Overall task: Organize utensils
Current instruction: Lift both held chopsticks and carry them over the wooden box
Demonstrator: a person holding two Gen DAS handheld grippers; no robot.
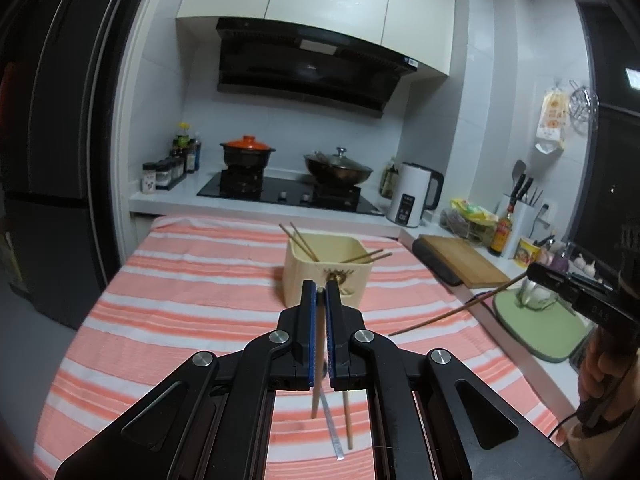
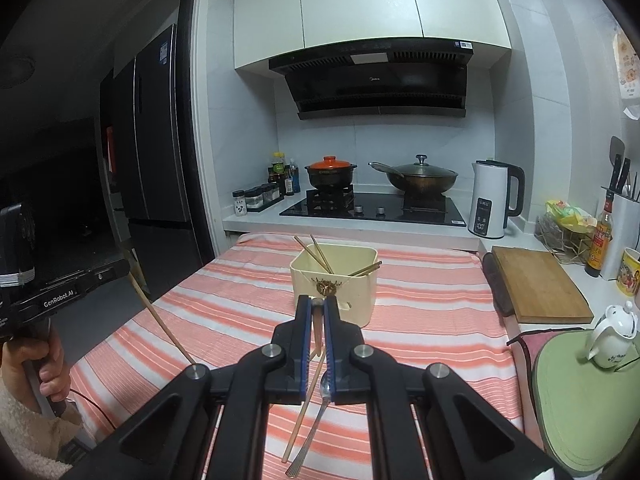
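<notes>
A wooden chopstick [image 1: 316, 360] is clenched in the left tool [image 1: 320, 292]; another chopstick [image 2: 318, 330] is clenched in the right tool [image 2: 319, 304]. Four chopsticks are leaned inside the cream utensil holder [image 2: 334, 286] on the striped counter [image 2: 420, 308]. A spoon [image 2: 316, 420] and a loose chopstick [image 2: 302, 412] are left lying nearby.

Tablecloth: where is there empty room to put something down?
The tablecloth is bare left and right of the bin, and behind it toward the stove. It is crowded near the grippers, where a chopstick and spoon lie. The right counter is full.
</notes>
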